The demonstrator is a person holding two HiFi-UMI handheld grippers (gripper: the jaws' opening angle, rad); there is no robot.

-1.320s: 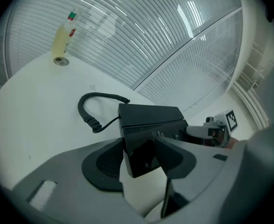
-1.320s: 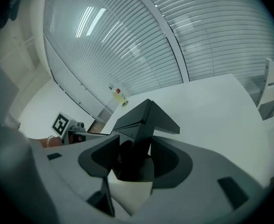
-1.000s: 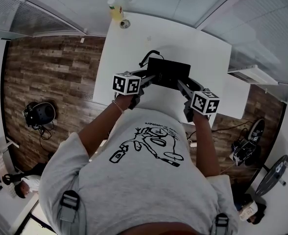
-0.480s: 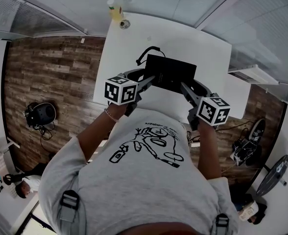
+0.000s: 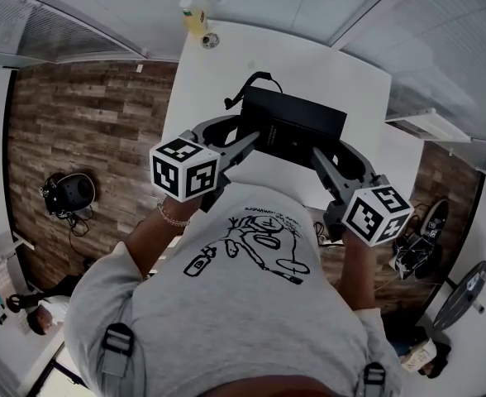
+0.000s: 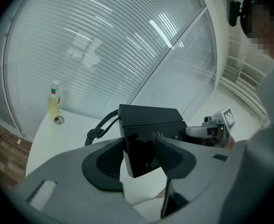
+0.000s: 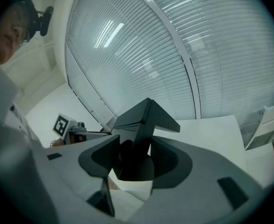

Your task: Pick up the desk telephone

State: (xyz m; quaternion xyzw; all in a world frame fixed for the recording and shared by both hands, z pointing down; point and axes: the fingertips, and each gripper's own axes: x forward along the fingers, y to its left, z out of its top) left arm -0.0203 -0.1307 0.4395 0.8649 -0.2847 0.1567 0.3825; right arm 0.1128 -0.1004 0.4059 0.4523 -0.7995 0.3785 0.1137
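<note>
The black desk telephone (image 5: pixel 297 125) hangs in the air above the white table (image 5: pixel 218 73), held between both grippers. My left gripper (image 5: pixel 245 141) is shut on its left end; in the left gripper view the telephone (image 6: pixel 148 125) fills the gap between the jaws and its coiled cord (image 6: pixel 99 129) trails left. My right gripper (image 5: pixel 321 157) is shut on the right end, and in the right gripper view the telephone (image 7: pixel 144 120) sits tilted between the jaws. Each gripper's marker cube shows close to the head camera.
A yellow bottle (image 5: pixel 194 16) and a small round thing (image 5: pixel 210 40) stand at the table's far left corner. Window blinds run along the far side. A white unit (image 5: pixel 429 125) lies right of the table. Wooden floor with a black bag (image 5: pixel 68 193) lies to the left.
Both grippers have risen toward the head camera with the telephone between them. The telephone now hangs higher above the table and looks larger.
</note>
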